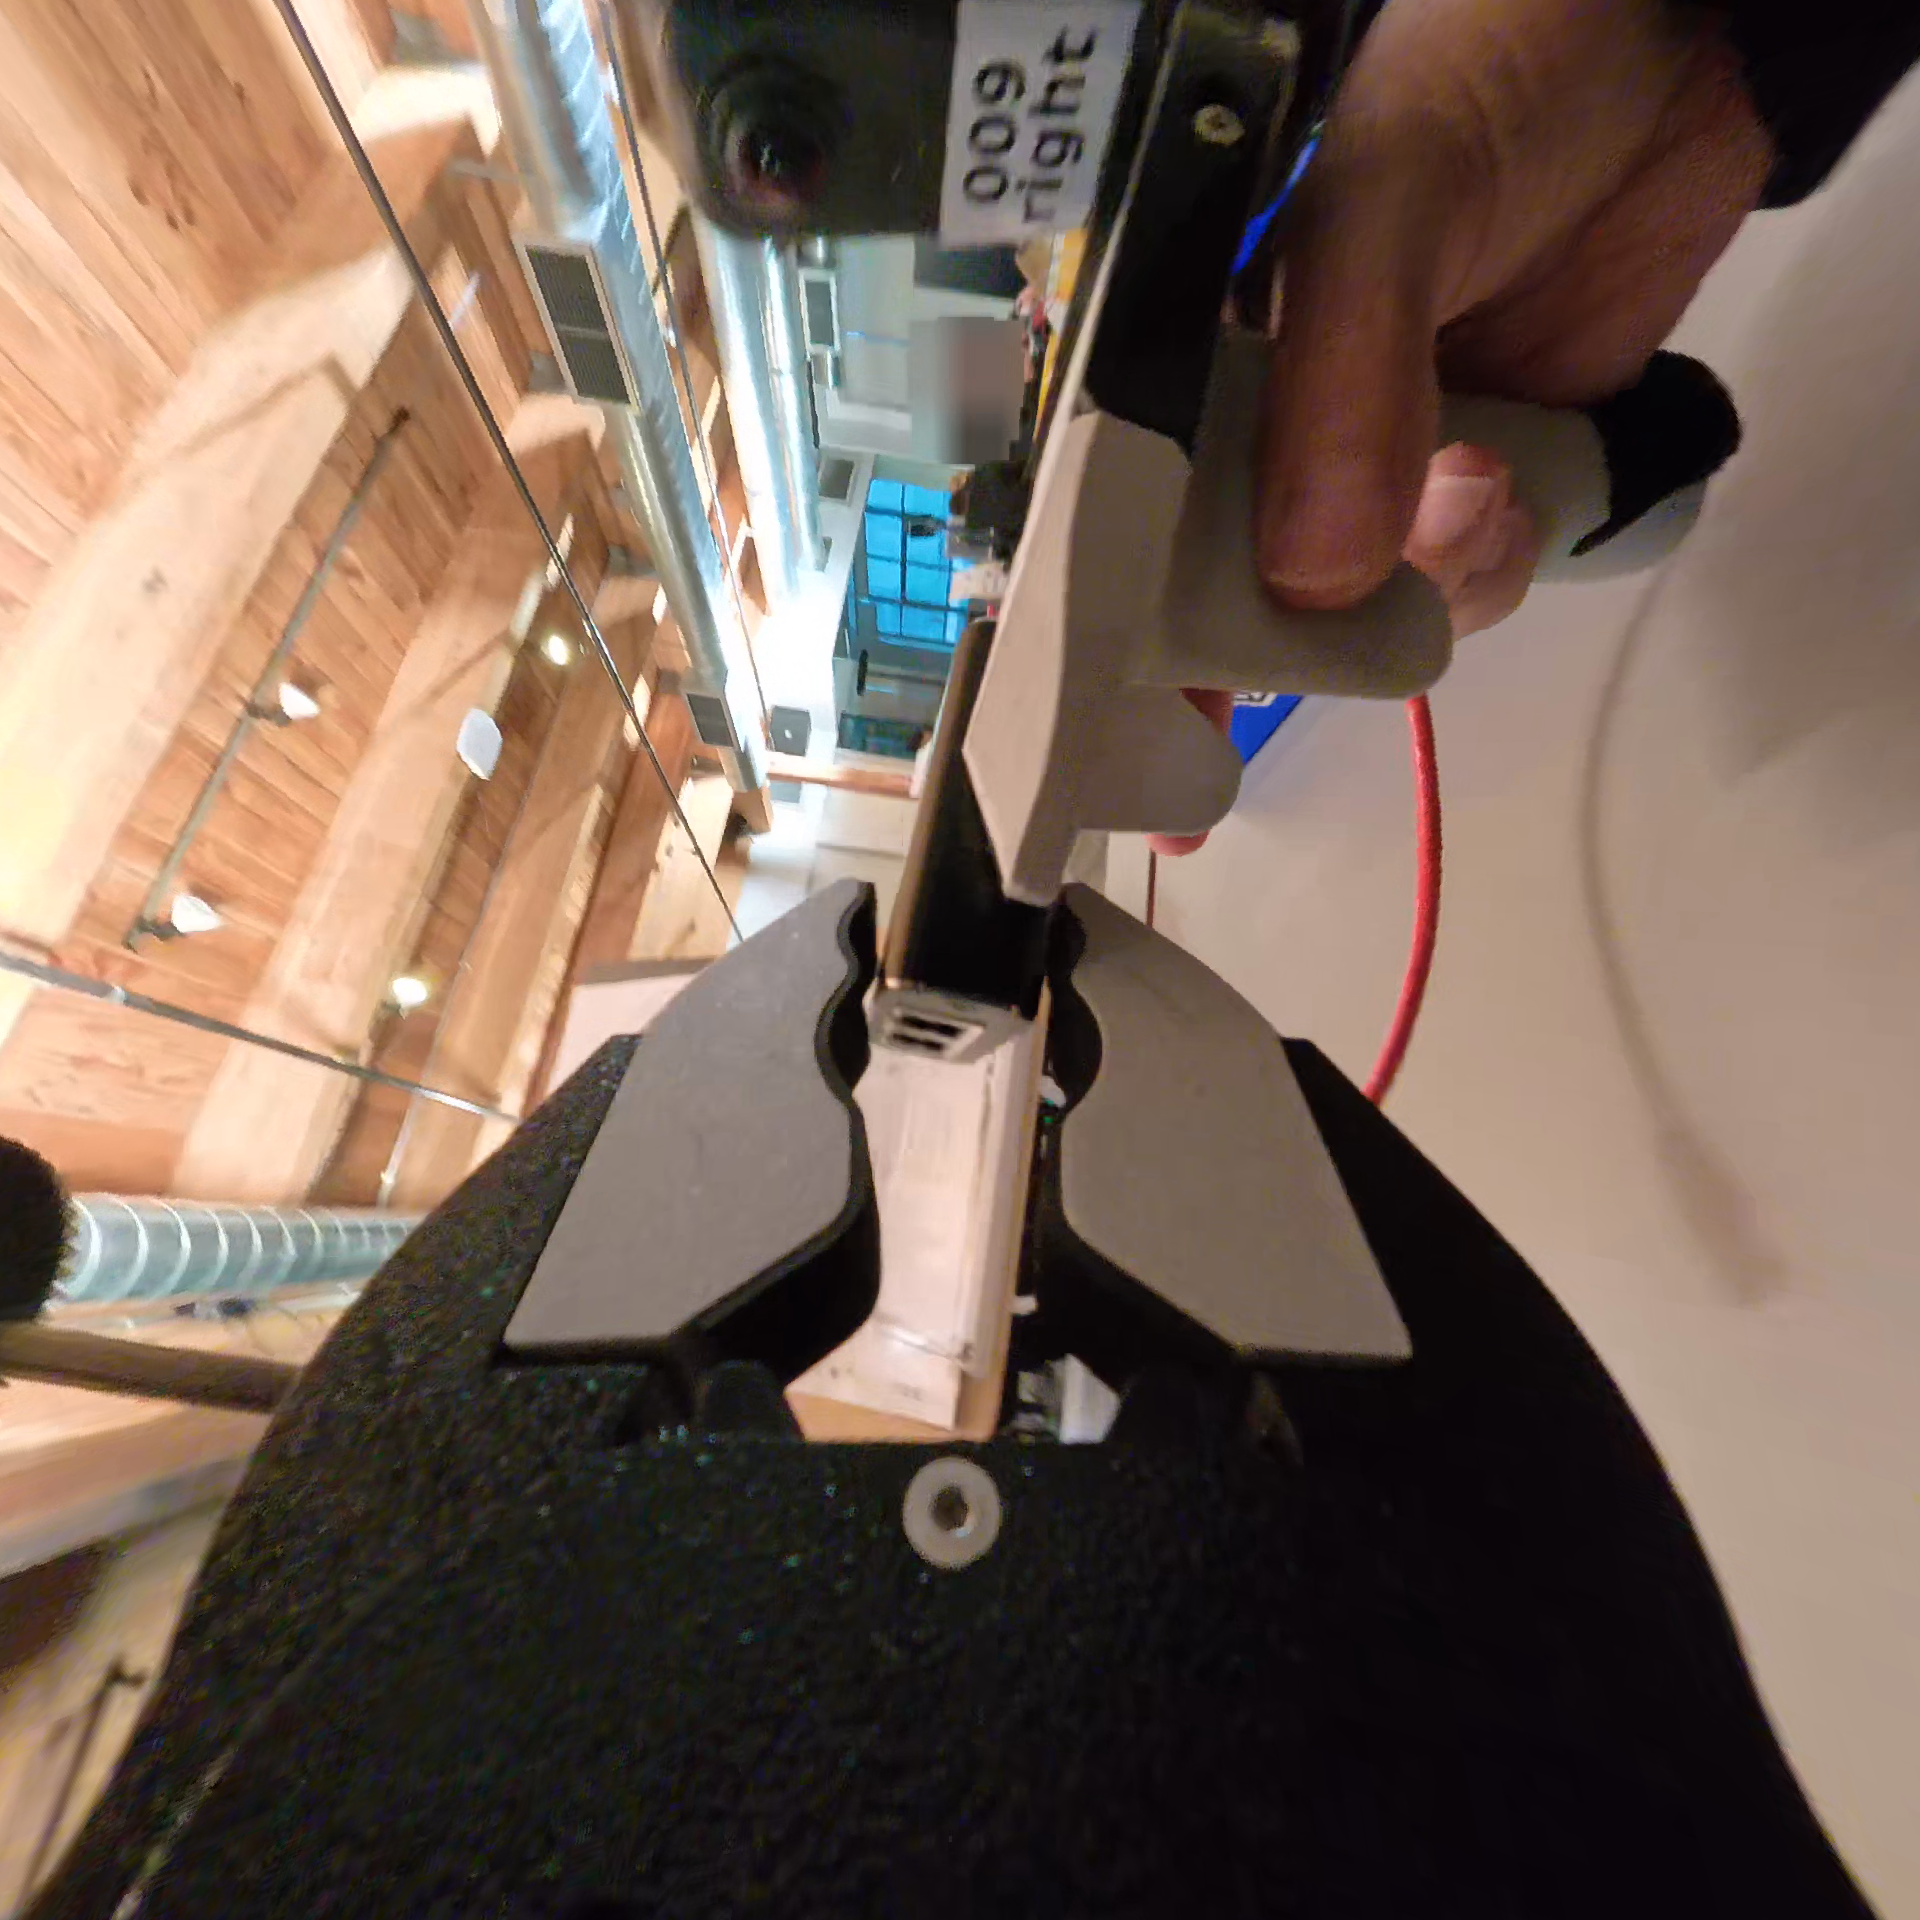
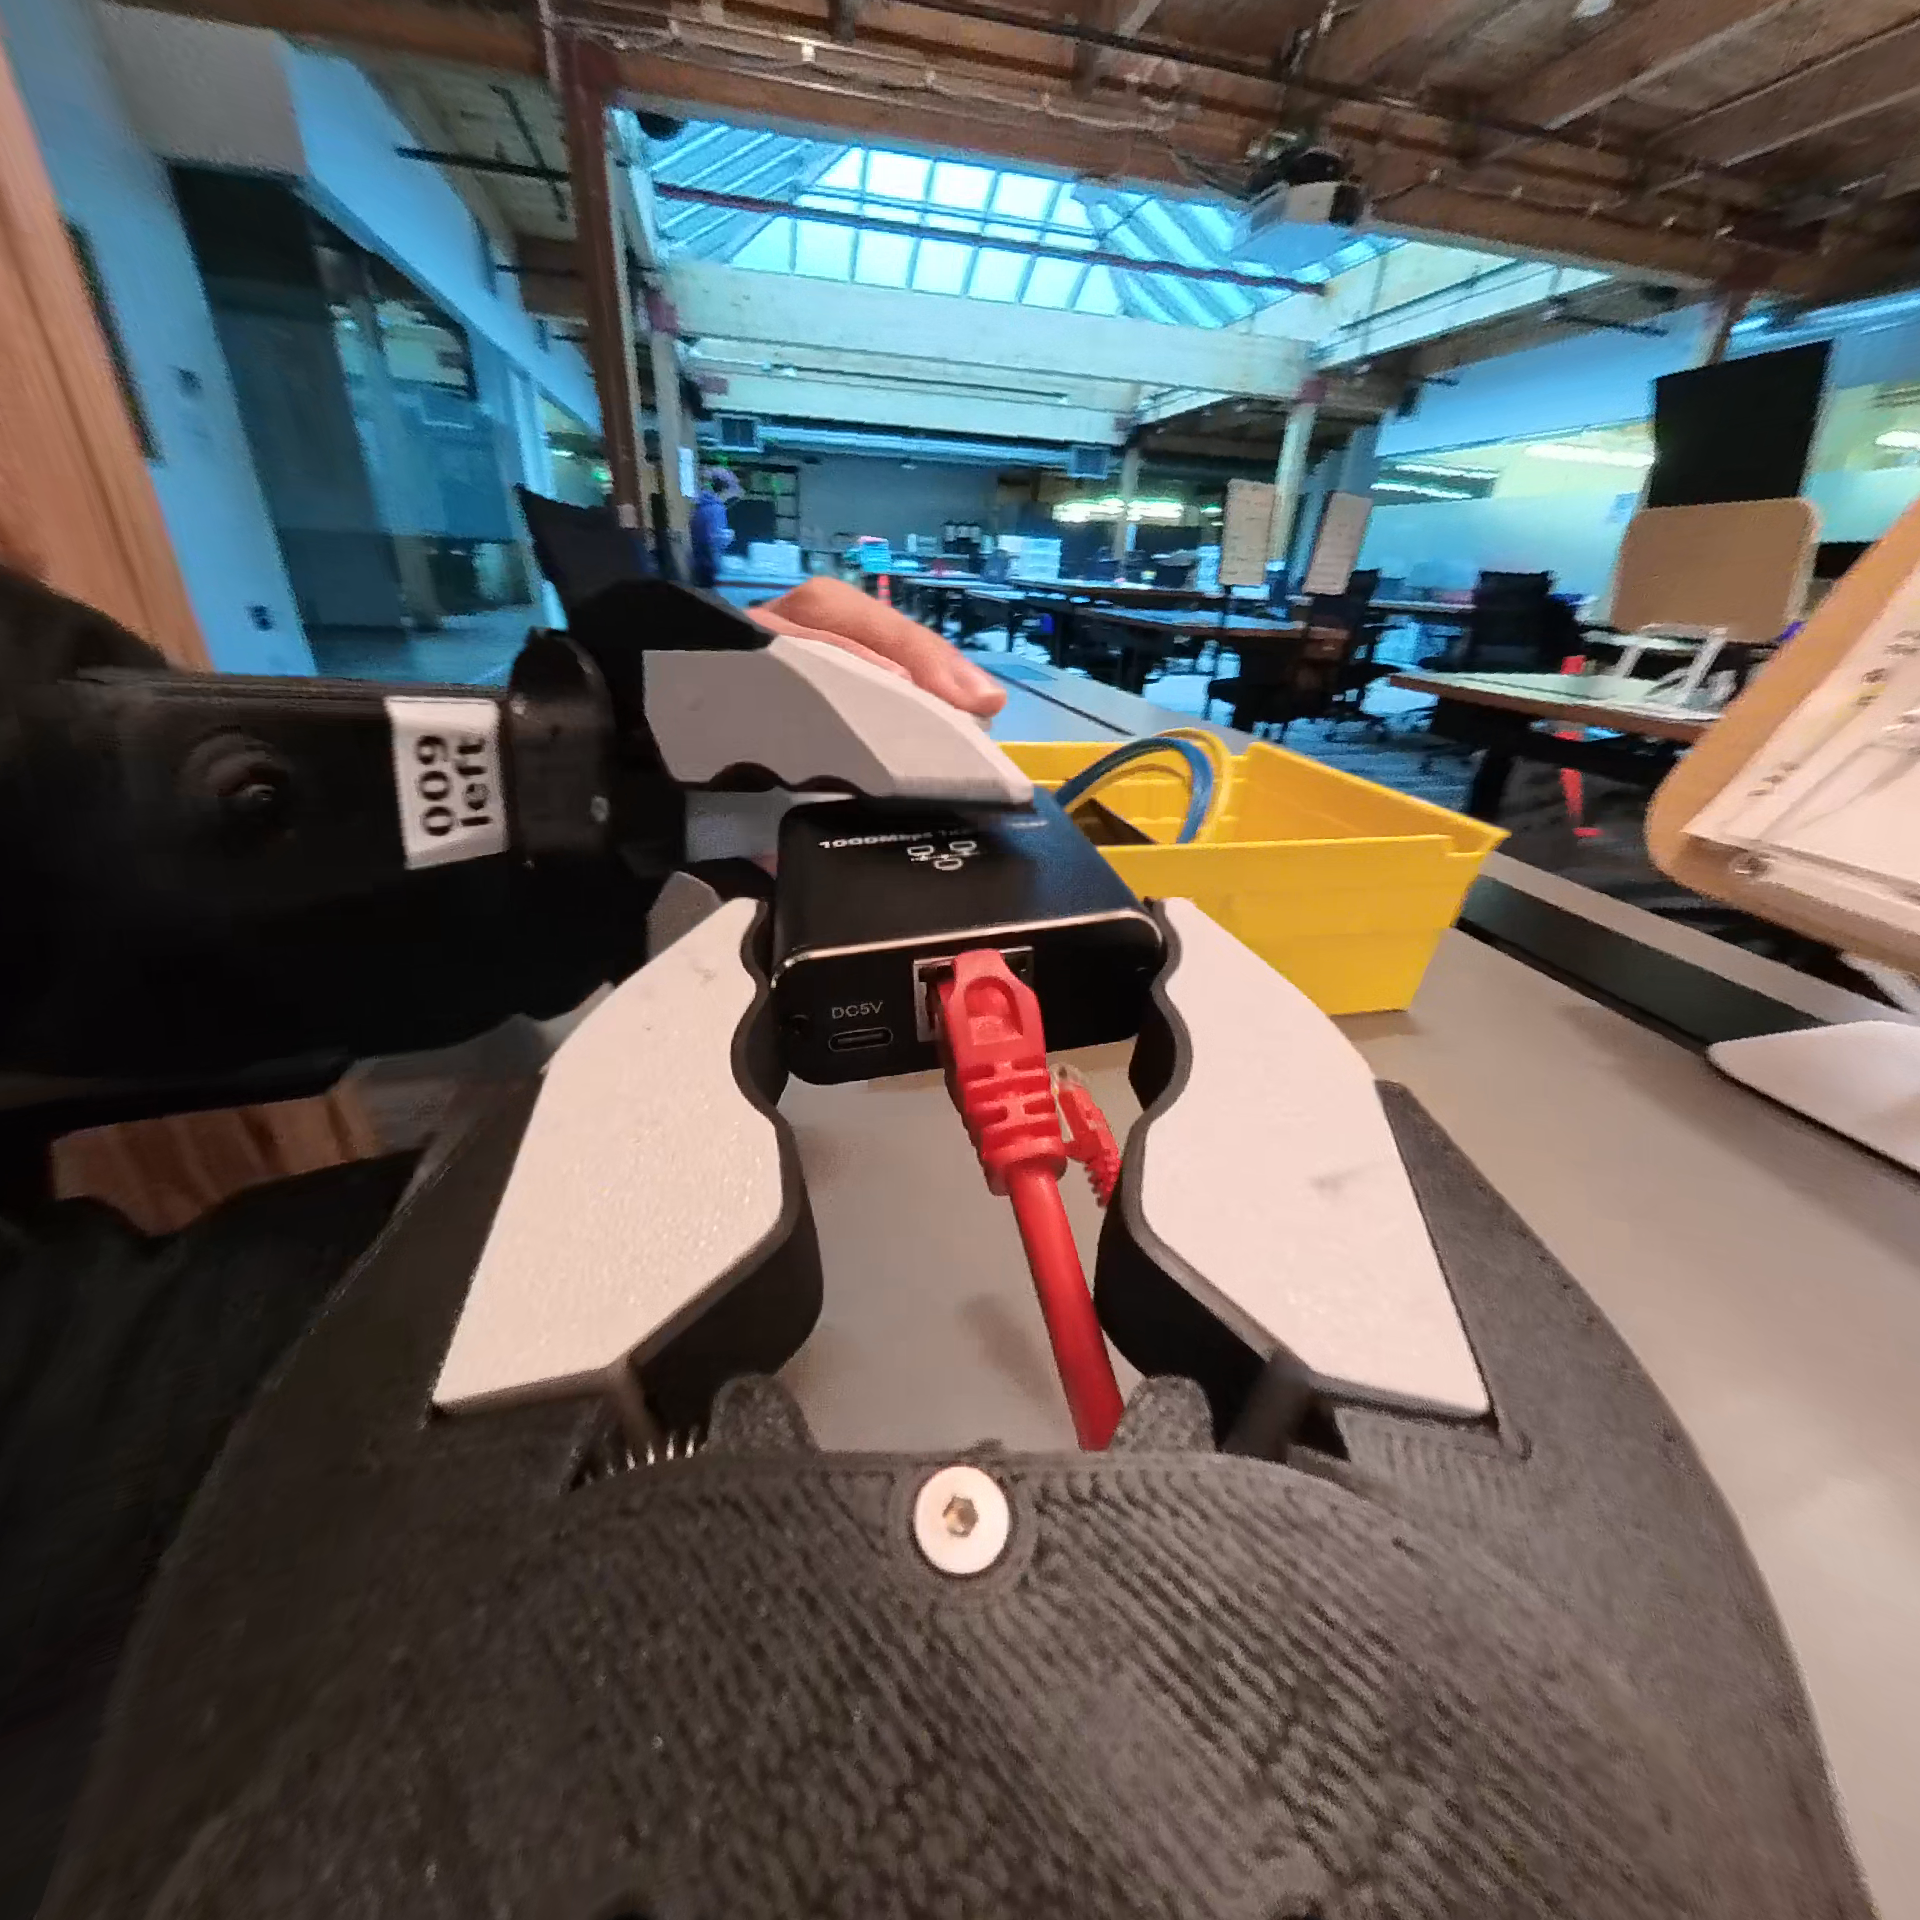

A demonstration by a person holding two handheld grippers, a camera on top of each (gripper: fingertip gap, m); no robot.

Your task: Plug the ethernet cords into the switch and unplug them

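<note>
One red ethernet cord [image 2: 1003,1049] sits plugged in the black switch [image 2: 961,914], which lies on the grey worktop [image 2: 1558,1195]. The left gripper [image 1: 961,997] pinches the switch from the side with its jaws. The right gripper [image 2: 956,997] has its jaws spread around the plug end. To unplug well, I think the latch must be pressed before pulling straight back. Only the right wrist view shows the plug and a yellow bin [image 2: 1299,862]; the left wrist view shows the side ports.

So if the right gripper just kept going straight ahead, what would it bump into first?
Probably the black switch: the right gripper already has its open fingers on both sides of it, with the red ethernet cord plugged into its near face.
</note>
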